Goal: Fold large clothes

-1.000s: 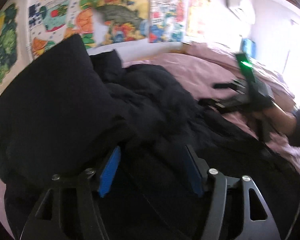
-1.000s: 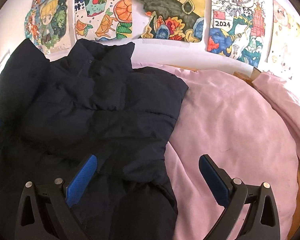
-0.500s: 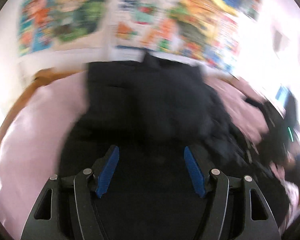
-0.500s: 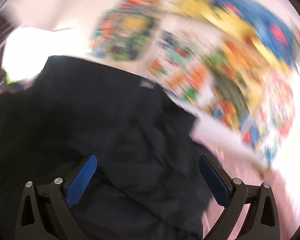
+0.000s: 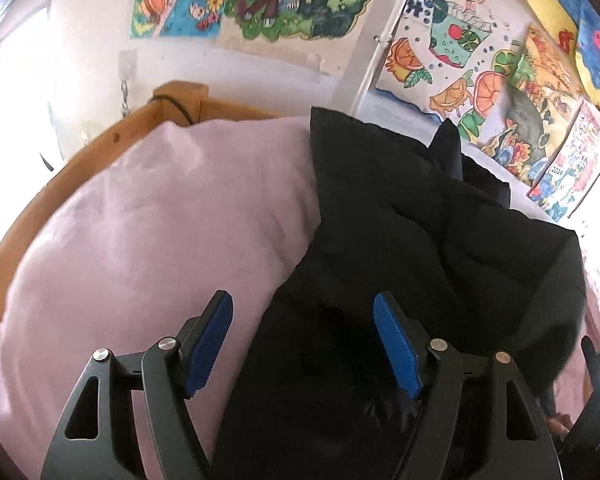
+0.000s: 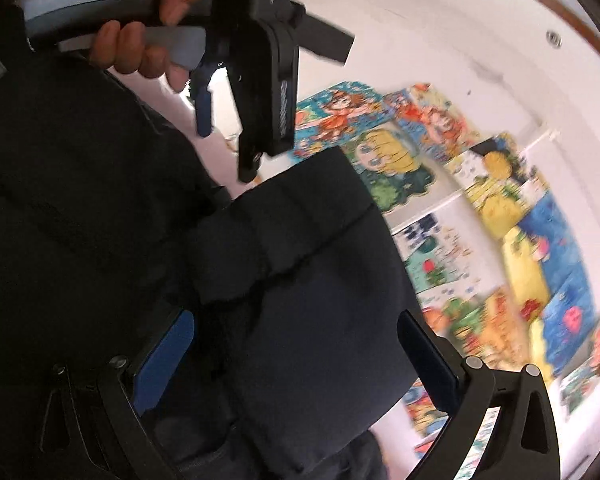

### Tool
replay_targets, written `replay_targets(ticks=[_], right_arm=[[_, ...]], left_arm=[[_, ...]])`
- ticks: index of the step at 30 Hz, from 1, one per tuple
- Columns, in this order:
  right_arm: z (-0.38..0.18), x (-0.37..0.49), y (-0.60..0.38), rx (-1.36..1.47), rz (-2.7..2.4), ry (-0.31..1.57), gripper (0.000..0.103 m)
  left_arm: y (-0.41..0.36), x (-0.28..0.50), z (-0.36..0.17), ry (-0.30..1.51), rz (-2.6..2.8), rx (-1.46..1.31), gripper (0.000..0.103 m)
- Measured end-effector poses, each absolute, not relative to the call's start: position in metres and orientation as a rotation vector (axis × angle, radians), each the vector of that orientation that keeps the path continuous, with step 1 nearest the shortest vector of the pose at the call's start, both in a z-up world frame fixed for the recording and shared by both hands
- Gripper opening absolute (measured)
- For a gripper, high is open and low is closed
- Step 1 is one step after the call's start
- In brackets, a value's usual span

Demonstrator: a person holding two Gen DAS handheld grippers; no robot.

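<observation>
A large black puffer jacket (image 5: 420,240) lies on a bed with pink bedding (image 5: 160,240). My left gripper (image 5: 304,344) is open, low over the jacket's left edge where it meets the pink cover; nothing is between its blue pads. In the right wrist view a thick fold of the jacket (image 6: 320,300) fills the space between the wide-open fingers of my right gripper (image 6: 296,356); the pads do not press it. The left gripper (image 6: 260,92) also shows there, hand-held, above the jacket.
A wooden bed frame (image 5: 80,160) curves around the left of the mattress. The wall behind carries several colourful posters (image 5: 480,72), which also show blurred in the right wrist view (image 6: 500,240).
Both grippers swung left. The left one now looks at the jacket's left edge and the bed frame. The right one tilted sharply and has a jacket fold between its open fingers.
</observation>
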State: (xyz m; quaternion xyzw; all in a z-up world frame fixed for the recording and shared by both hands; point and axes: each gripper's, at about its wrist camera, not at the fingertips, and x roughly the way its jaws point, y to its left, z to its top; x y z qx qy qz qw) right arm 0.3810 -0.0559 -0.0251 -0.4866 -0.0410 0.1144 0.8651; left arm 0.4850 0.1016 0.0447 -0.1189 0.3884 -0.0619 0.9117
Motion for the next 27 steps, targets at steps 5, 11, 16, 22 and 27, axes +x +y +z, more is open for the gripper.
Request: replay_targets(ticks=[5, 11, 16, 22, 27], right_arm=[[-0.012, 0.377, -0.072, -0.909, 0.259, -0.065, 0.030], [0.036, 0.371, -0.128, -0.584, 0.236, -0.004, 0.013], [0.060, 0.376, -0.217, -0.305, 0.090, 0.146, 0.013], [0.031, 0.407, -0.307, -0.127, 0.006, 0.452, 0.013], [-0.004, 0.419, -0.367, 0.093, 0.090, 0.628, 0.033]], left_arm=[[0.101, 0.486, 0.044, 0.789, -0.146, -0.234, 0.067], [0.083, 0.488, 0.048, 0.751, -0.154, -0.168, 0.067], [0.063, 0.496, 0.043, 0.750, -0.119, -0.053, 0.067], [0.051, 0.515, 0.021, 0.810, -0.044, 0.011, 0.068], [0.048, 0.519, 0.010, 0.817, -0.004, 0.052, 0.073]])
